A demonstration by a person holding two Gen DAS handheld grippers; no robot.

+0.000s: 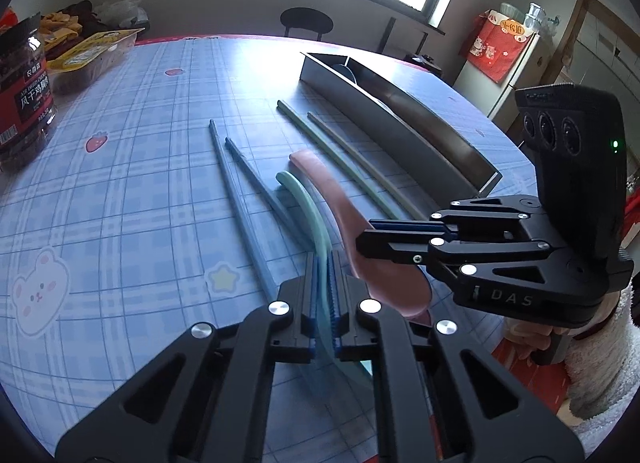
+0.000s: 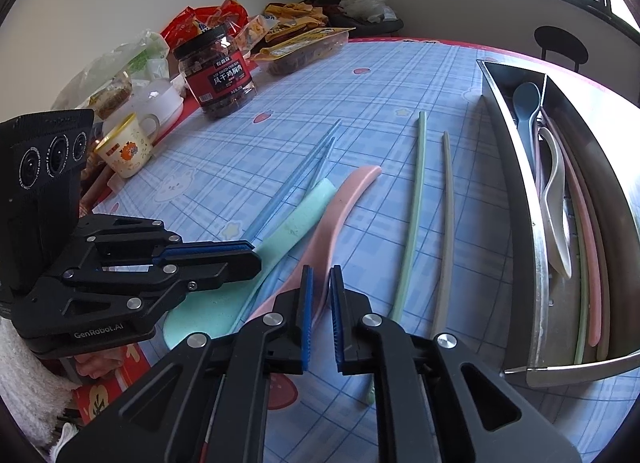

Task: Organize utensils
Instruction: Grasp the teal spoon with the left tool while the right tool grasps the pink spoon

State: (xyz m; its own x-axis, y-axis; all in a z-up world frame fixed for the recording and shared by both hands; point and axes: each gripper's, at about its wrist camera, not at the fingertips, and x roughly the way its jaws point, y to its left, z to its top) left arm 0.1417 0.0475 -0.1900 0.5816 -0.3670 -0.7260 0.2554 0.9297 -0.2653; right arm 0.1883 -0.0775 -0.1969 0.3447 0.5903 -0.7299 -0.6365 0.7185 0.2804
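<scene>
Left wrist: mint-green spoon, curved handle, perhaps slightly motion-blurred.

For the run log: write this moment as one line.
left claw: shut on green spoon | right claw: shut on pink spoon | chopsticks: four outside tray | tray: partly filled

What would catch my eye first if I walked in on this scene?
Two black grippers, each pinching a spoon handle: the left gripper on the mint-green spoon, the right gripper on the pink spoon. Beside them, chopsticks lie on the blue checked tablecloth, with a metal utensil tray at the right.
</scene>
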